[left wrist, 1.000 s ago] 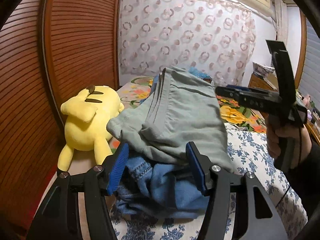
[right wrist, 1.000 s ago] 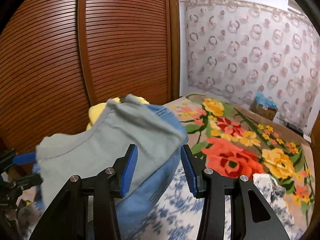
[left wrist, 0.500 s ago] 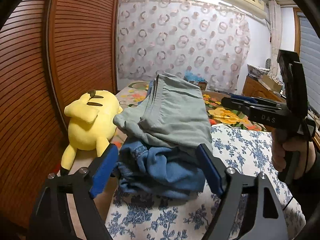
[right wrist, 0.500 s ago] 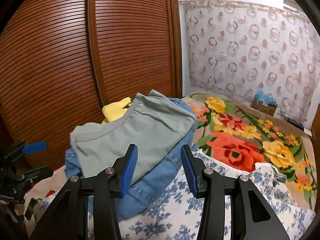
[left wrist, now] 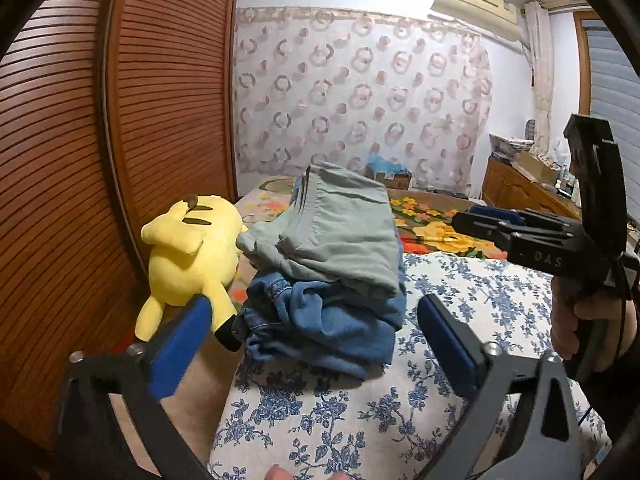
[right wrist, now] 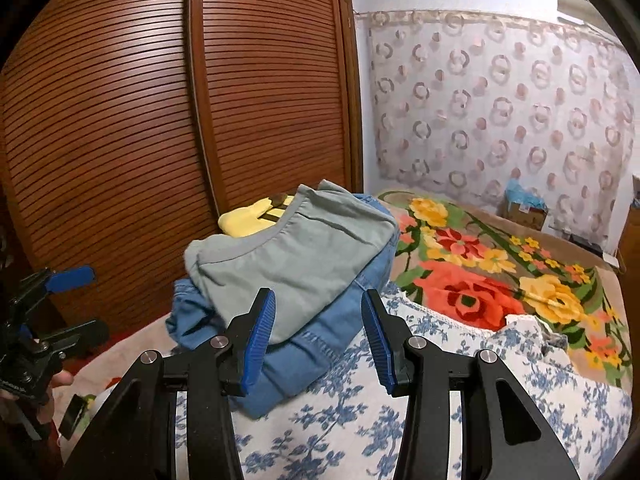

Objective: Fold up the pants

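Folded grey-green pants (left wrist: 340,236) lie on top of folded blue jeans (left wrist: 328,328) on the bed. My left gripper (left wrist: 314,300) sits just short of this stack; its jaws are opening wide and the blue pads touch nothing. In the right wrist view the grey-green pants (right wrist: 288,256) and jeans (right wrist: 320,344) lie beyond my right gripper (right wrist: 318,296), which is open and empty. The right gripper (left wrist: 472,214) also shows at the right of the left wrist view, held by a hand (left wrist: 580,320). At the left edge of the right wrist view is the left gripper (right wrist: 76,304).
A yellow plush toy (left wrist: 188,256) lies left of the stack, against slatted wooden wardrobe doors (left wrist: 80,160). A white sheet with blue flowers (left wrist: 480,300) covers the near bed, a bright floral blanket (right wrist: 480,280) the far part. A cardboard box (left wrist: 388,176) and a dresser (left wrist: 520,192) stand behind.
Both grippers have drawn back from the clothes stack. The left jaws have spread from around the jeans to wide apart. The stack stays in place on the bed.
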`<state>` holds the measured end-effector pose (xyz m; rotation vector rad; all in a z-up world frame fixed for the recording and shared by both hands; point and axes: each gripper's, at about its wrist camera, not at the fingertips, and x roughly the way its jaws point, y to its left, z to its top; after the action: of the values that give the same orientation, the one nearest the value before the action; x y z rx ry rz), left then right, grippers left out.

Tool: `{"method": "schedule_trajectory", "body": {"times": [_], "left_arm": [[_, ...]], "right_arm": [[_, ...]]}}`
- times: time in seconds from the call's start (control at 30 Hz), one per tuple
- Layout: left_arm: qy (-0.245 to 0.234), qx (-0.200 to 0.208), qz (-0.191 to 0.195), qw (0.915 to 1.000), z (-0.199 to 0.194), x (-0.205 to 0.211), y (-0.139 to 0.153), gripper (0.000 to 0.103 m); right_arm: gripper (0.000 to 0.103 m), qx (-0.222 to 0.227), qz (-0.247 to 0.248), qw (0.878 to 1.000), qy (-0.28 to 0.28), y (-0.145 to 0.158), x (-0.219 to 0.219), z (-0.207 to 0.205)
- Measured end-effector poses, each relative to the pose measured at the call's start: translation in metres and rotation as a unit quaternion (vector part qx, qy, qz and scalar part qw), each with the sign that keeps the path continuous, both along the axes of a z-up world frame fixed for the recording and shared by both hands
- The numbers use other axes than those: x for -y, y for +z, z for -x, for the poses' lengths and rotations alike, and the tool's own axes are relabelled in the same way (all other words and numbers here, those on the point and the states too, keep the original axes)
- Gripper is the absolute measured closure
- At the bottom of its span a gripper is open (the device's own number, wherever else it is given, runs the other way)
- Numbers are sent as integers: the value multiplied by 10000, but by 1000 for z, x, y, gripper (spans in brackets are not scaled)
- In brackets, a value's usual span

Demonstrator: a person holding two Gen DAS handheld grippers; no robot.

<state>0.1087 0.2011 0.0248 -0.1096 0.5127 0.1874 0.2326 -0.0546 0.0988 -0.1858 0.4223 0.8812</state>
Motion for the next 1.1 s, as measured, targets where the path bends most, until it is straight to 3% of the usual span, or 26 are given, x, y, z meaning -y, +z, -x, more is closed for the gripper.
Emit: {"method": "schedule_trajectory", "body": {"times": [0.3, 0.6, 1.1], "left_arm": [[-143, 114, -40, 9998, 17, 13, 7, 0], [-116, -84, 48, 9999, 19, 29, 2, 0], [-803, -49, 151, 9966, 23, 87, 2, 0]], "right_arm": [[54, 34, -88, 9998, -151, 0, 22, 35], [49, 83, -153, 9986, -492, -3, 51, 66], [32, 98, -153, 9903, -1374, -1, 98, 129]]}}
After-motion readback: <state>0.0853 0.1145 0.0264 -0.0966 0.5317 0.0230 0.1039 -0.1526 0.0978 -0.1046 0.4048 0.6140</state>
